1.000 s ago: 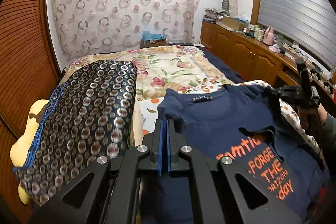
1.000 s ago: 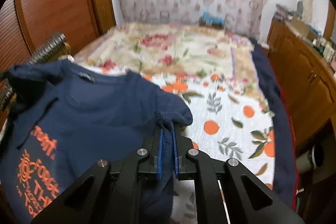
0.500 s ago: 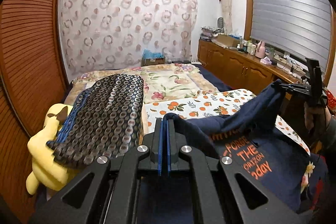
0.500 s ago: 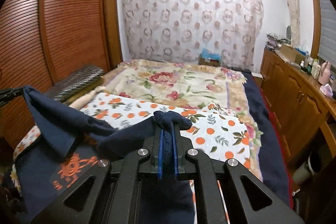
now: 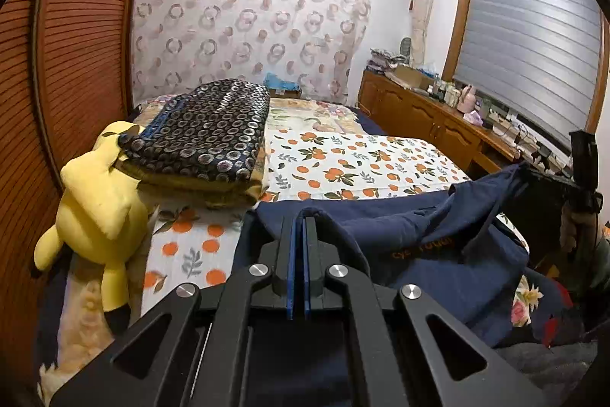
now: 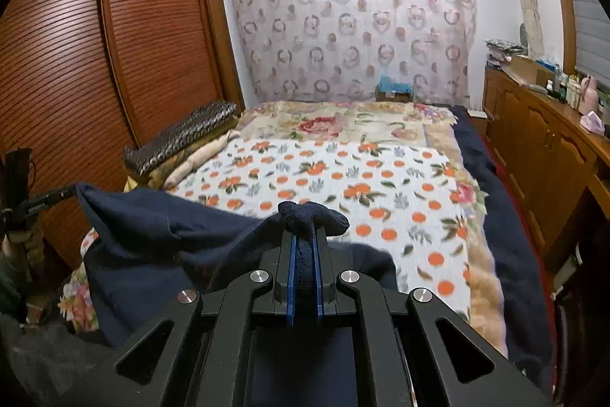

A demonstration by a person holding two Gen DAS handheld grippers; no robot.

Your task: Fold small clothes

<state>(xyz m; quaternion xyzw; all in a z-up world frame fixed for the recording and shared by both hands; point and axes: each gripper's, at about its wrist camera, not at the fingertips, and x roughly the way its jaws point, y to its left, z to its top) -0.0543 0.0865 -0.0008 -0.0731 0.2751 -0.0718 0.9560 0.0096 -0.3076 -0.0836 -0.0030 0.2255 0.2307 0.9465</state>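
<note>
Two views show one navy T-shirt held over the bed's near end. Left wrist: the left gripper (image 5: 298,227) pinches a thin edge of the navy T-shirt (image 5: 431,239) beside a yellow plush toy (image 5: 97,212). Right wrist: the right gripper (image 6: 305,243) clamps a bunched fold of it above the orange-print sheet (image 6: 343,178).

Both tongs (image 5: 298,227) (image 6: 304,235) apparently clamped

A home bedroom: bed (image 6: 381,178), wardrobe (image 6: 133,44), curtain (image 6: 354,25).
</note>
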